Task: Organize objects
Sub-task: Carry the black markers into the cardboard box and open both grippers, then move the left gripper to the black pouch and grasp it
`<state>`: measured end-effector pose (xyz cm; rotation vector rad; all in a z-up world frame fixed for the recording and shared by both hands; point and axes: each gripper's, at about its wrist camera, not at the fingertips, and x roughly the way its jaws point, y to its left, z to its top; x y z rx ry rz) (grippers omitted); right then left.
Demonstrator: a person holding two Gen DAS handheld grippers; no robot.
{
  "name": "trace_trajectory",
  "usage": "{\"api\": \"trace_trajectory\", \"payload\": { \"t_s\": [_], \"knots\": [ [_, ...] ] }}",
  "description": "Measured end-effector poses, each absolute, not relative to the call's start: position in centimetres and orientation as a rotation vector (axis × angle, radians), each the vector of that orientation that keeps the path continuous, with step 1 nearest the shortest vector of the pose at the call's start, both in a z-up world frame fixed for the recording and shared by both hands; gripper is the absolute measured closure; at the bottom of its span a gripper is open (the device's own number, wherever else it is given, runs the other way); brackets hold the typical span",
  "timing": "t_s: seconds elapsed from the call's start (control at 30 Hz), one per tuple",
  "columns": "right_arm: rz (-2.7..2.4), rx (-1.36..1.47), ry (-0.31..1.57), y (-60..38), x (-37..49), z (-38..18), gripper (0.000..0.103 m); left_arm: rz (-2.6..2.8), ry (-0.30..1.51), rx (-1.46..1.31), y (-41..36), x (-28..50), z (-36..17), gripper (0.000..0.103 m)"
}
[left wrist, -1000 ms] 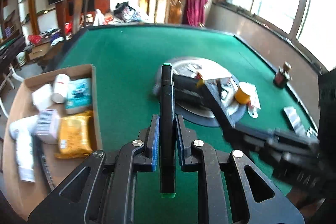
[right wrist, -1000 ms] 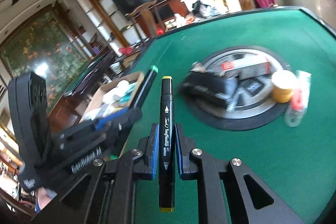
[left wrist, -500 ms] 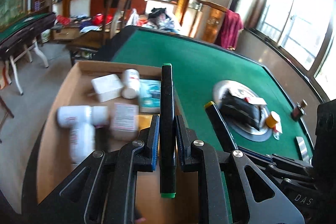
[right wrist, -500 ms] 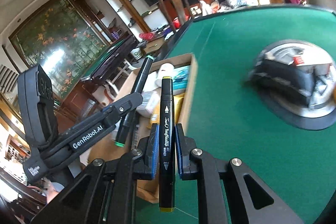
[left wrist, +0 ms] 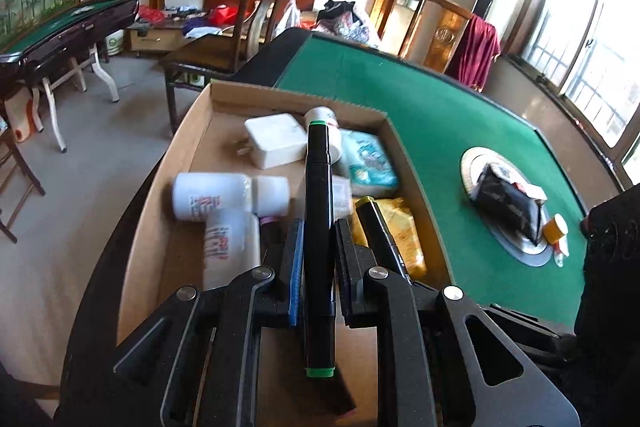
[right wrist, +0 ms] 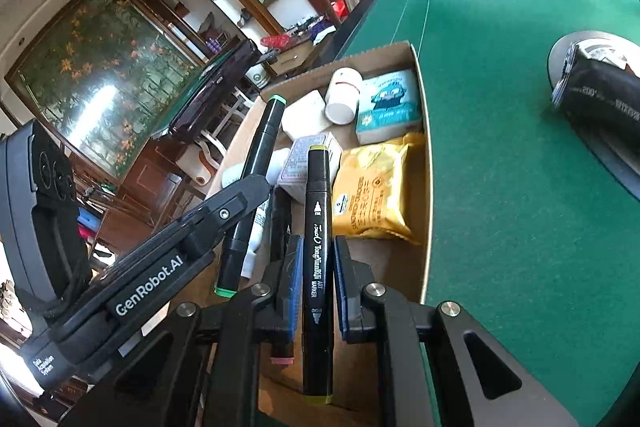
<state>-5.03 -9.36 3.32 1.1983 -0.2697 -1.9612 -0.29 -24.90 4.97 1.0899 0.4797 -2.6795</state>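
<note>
My left gripper (left wrist: 318, 247) is shut on a black marker with green caps (left wrist: 319, 227), held over the open cardboard box (left wrist: 280, 99). Beside it, my right gripper (right wrist: 318, 263) is shut on a black marker with yellow caps (right wrist: 318, 251), also above the box (right wrist: 372, 53). In the right wrist view the left gripper (right wrist: 236, 211) and its green-capped marker (right wrist: 256, 167) show at the left. The yellow-capped marker (left wrist: 380, 231) shows to the right in the left wrist view. A third marker with a pink cap (right wrist: 280, 227) lies in the box under the grippers.
The box holds white bottles (left wrist: 208, 199), a white charger (left wrist: 276, 141), a teal packet (right wrist: 388, 107) and a yellow packet (right wrist: 376, 187). On the green table (left wrist: 432, 115) a round metal plate (left wrist: 472, 163) carries a black pouch (left wrist: 508, 199); a small yellow jar (left wrist: 556, 227) stands beside it.
Both grippers have swung left from over the green felt and round plate to above the cardboard box, each still gripping its marker. The box now fills the foreground of both views.
</note>
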Motion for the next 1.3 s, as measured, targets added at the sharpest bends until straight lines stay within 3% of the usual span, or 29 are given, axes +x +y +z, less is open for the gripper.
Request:
{"api": "trace_trajectory", "payload": {
  "t_s": [0.57,0.87,1.1,1.3],
  "knots": [
    [-1.962,1.196,-0.202,-9.8,-4.0,2.5,0.09,-2.626,0.446,1.169,-25.4,-0.9,3.5,0.088],
    [-1.985,1.156,-0.155,-9.3,-3.5,3.5,0.089,-2.629,0.513,1.159,-26.1,-0.9,3.5,0.088],
    [-2.001,1.13,-0.226,-6.7,-4.4,5.2,0.089,-2.722,0.616,1.02,-26.4,0.0,5.2,0.088],
    [-2.212,1.121,-0.32,1.0,-10.5,6.8,0.089,-2.818,0.625,0.956,-25.7,0.3,6.4,0.088]
  ]
}}
